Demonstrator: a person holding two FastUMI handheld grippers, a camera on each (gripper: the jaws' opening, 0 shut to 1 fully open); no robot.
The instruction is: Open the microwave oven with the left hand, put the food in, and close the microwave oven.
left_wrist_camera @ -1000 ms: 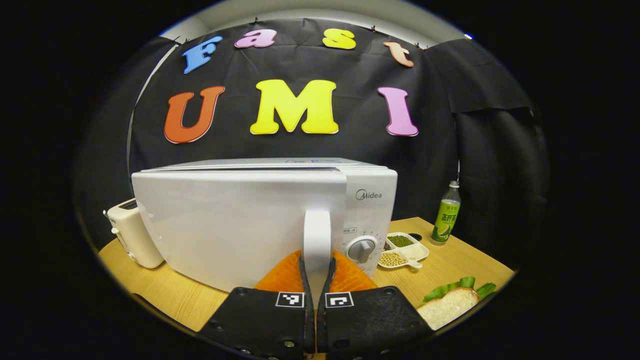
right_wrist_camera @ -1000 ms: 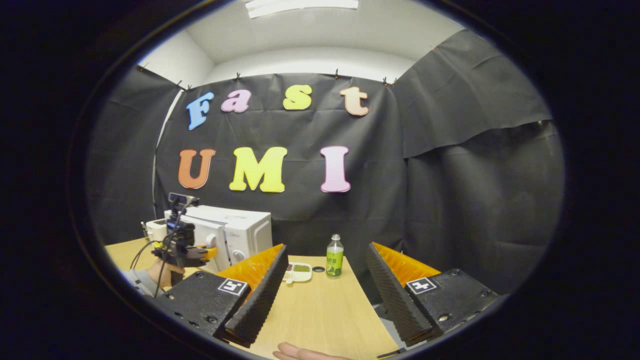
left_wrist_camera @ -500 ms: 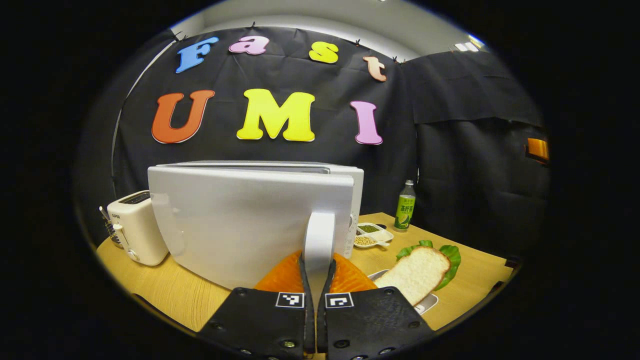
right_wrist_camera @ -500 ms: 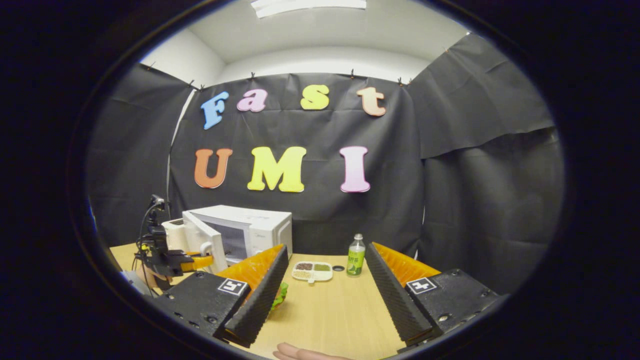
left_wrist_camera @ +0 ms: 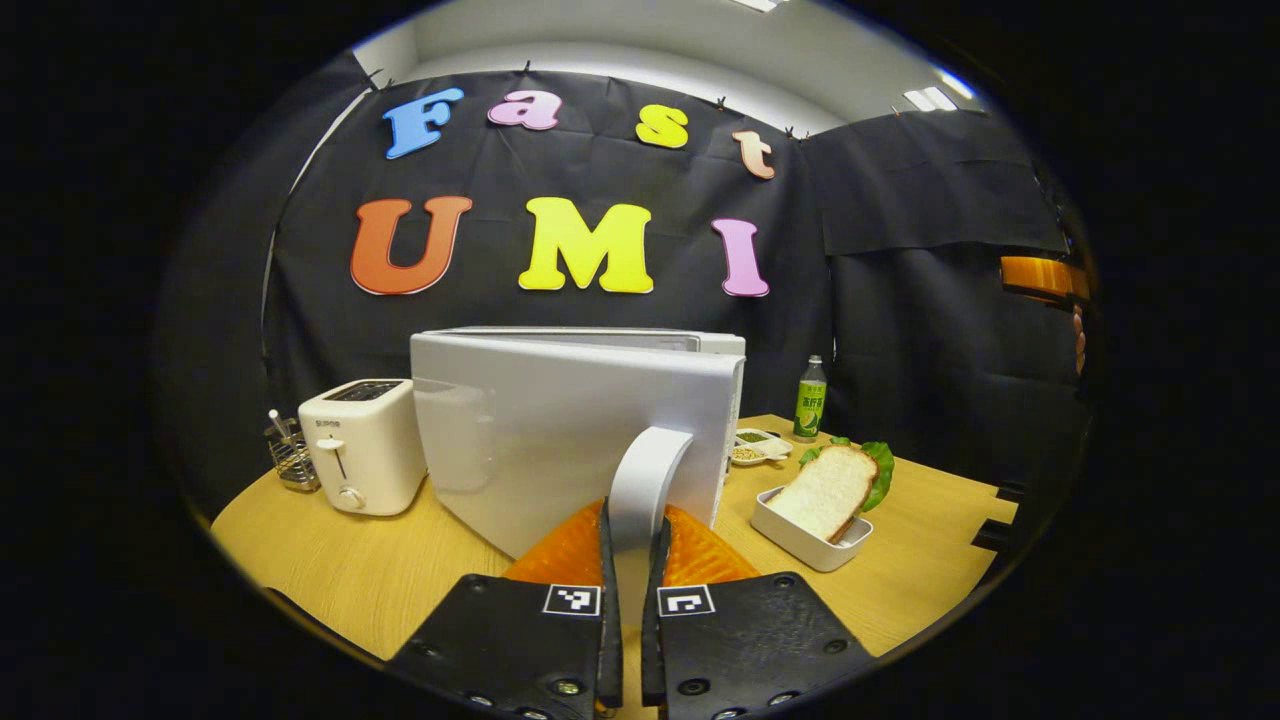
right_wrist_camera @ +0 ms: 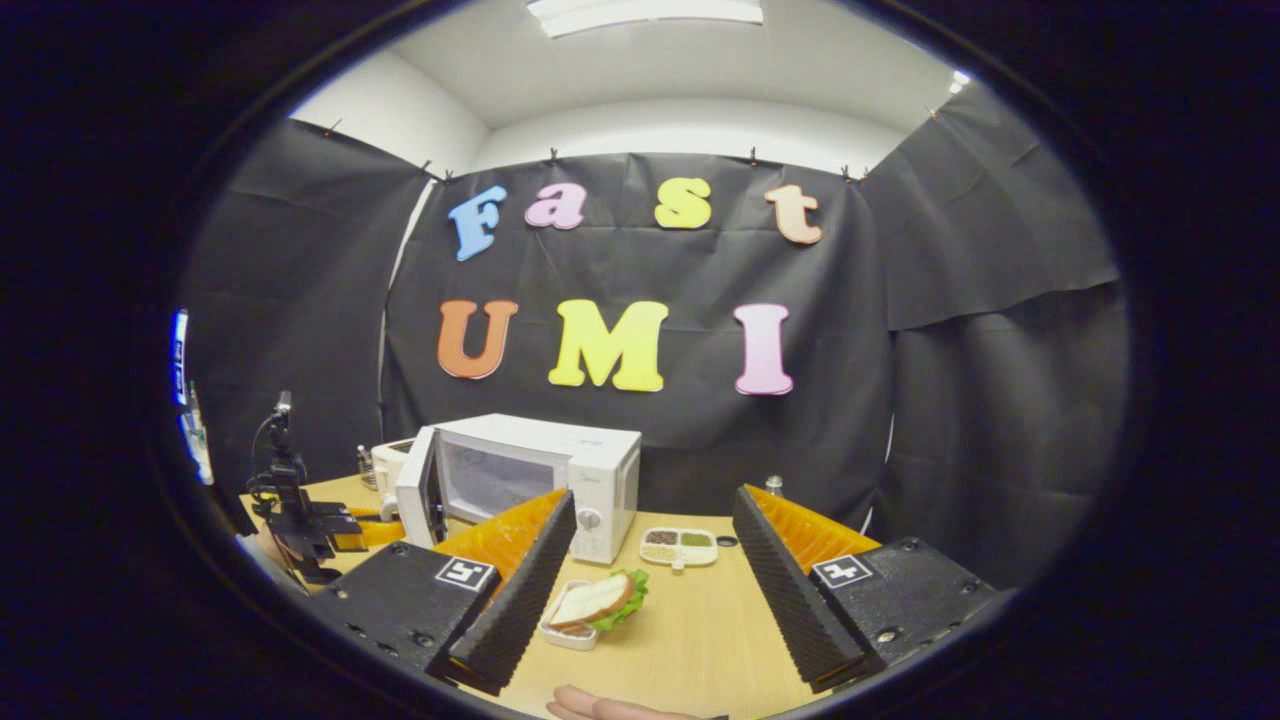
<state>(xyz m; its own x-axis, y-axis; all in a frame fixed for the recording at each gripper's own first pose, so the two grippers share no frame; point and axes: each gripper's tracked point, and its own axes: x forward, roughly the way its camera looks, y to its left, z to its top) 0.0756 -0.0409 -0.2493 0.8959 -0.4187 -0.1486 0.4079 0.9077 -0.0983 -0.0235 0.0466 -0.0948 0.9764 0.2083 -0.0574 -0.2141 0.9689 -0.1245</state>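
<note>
Your big wooden table (left_wrist_camera: 320,560) holds everything. The white microwave oven (right_wrist_camera: 560,470) stands at its back, and its door (left_wrist_camera: 560,440) is swung wide open, so in the right gripper view you can see into the box. Your left gripper (left_wrist_camera: 630,560) has its two fingers pressed tight on the door's white handle (left_wrist_camera: 640,480), one on each side. In the right gripper view that same gripper sits off to the left, at the door's edge.

Your right gripper (right_wrist_camera: 650,590) is up over the table with its fingers spread wide and nothing between them. The food, a sandwich (right_wrist_camera: 597,602) of white bread and green lettuce in a small white tray (left_wrist_camera: 805,528), lies on the table in front of the oven, low between those spread fingers but not touching them.

A cream toaster (left_wrist_camera: 362,445) stands left of the door. It has a small dark word on its front, too small to read. A green bottle (left_wrist_camera: 810,400) stands near the back; its label is too small to read too. A little dish of beans (right_wrist_camera: 680,547) lies beside the oven.
</note>
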